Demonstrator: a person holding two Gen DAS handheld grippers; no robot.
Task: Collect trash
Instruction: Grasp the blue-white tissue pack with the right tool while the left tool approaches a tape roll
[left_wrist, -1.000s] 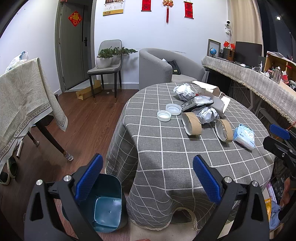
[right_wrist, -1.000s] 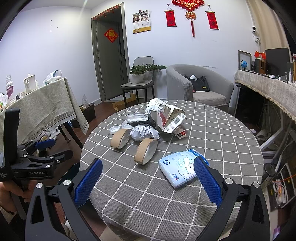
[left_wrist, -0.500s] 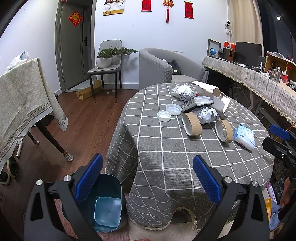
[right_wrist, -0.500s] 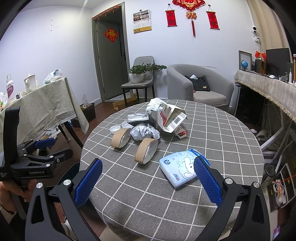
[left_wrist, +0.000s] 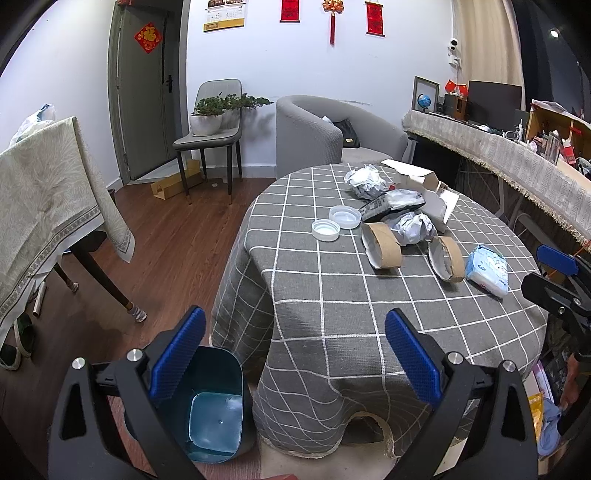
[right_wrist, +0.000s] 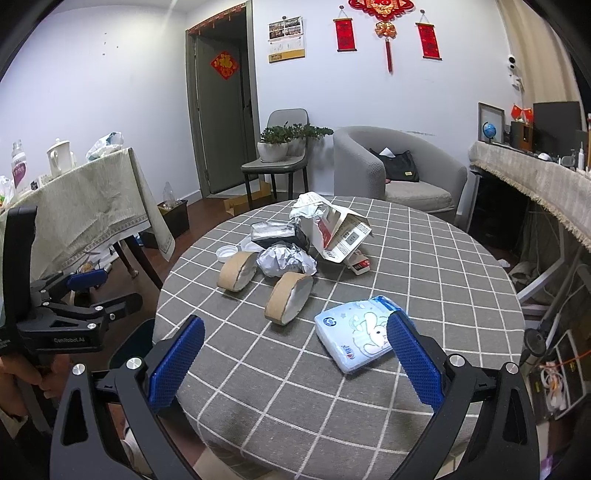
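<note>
Trash lies on a round table with a grey checked cloth: two cardboard tape cores, crumpled paper, two white lids, a torn white box and a blue tissue pack. A teal bin stands on the floor by the table. My left gripper is open and empty, held off the table's edge above the bin. My right gripper is open and empty, just short of the tissue pack.
A second table with a beige cloth stands at the left. A chair with a plant and a grey armchair stand behind. A long counter runs along the right. Wooden floor lies between the tables.
</note>
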